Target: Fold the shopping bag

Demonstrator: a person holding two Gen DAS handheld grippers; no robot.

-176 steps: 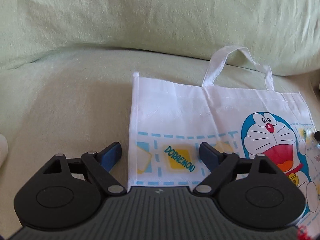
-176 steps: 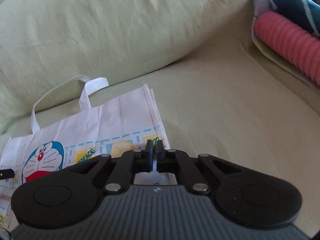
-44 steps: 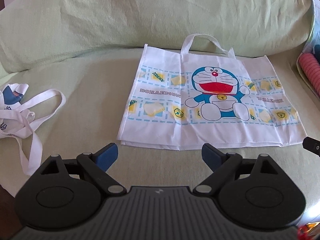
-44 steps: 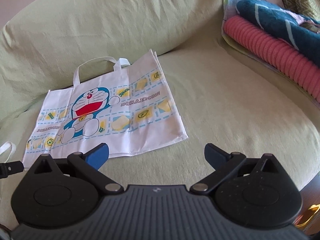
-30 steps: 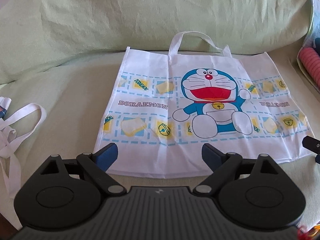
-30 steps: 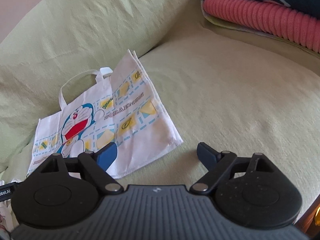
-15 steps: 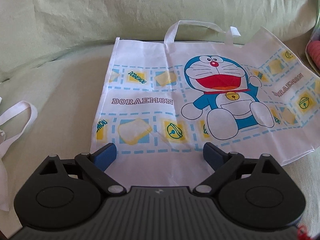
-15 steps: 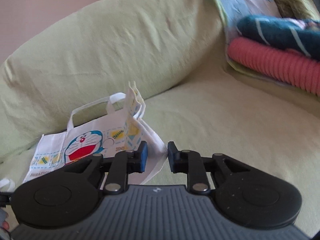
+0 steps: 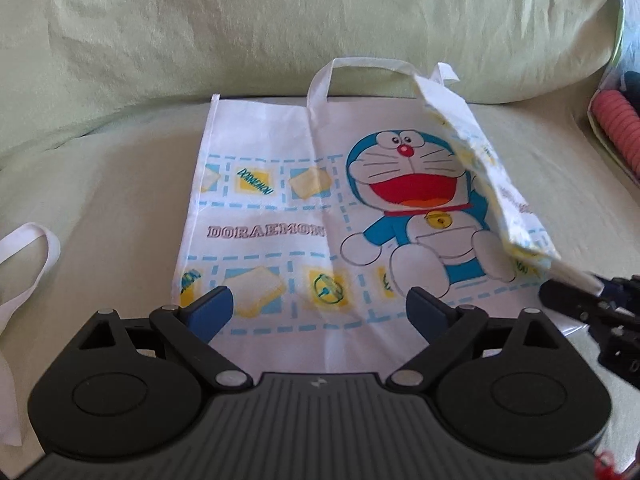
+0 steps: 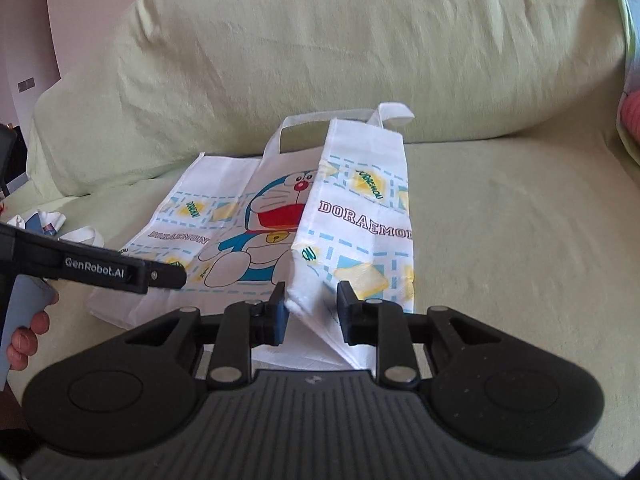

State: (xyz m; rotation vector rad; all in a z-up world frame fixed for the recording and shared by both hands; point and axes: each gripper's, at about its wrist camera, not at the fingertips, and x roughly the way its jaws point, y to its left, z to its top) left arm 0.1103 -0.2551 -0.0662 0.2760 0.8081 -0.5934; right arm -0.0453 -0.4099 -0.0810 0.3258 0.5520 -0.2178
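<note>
Shopping bag (image 9: 280, 216): white, cartoon-printed, lying on the green sofa seat (image 10: 520, 240) in front of you, handles pointing toward the back cushion (image 9: 280, 20).

Nearest item: your left gripper (image 9: 318, 304), jaws standing wide and empty, hovering over the bag's near edge.

Beside it: your right gripper (image 10: 310, 312), jaws narrow and easing apart, with the bag's right corner between them. That side panel (image 10: 360, 208) is lifted and standing up over the printed face. Whether the pads are actually pressing the cloth is hard to judge; in the right wrist view a gap seems to be showing on both sides.

Further off: another bag's loose white straps (image 9: 28, 248) at far left; rolled pink fabric (image 9: 616, 128) at far right.

Risk: with the jaws parting, the corner is likely slipping free, letting the panel flop back flat or land crooked. A skewed crease follows if your left gripper is not pinning the near edge.
</note>
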